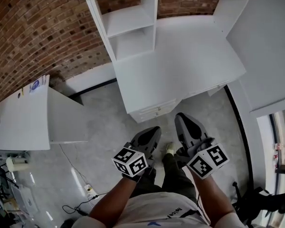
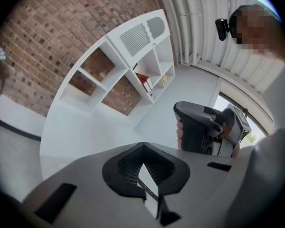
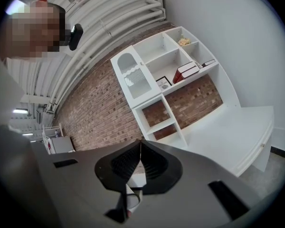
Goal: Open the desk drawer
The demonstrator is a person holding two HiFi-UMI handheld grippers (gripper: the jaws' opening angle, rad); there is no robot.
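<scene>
Left gripper (image 1: 153, 131): clenched, empty;
Right gripper (image 1: 181, 118): clenched, empty;
Drawer (image 1: 155, 112): closed, frame centre; clearest in head view;
Books (image 3: 186, 71): upper right, right gripper view

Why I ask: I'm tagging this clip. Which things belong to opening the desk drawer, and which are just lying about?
For the job:
desk drawer, closed
desk
left hand-held gripper and right hand-held gripper, both shut, empty, short of the drawer

Just about:
shelf unit on the desk
books
white side table
power strip on the floor
</scene>
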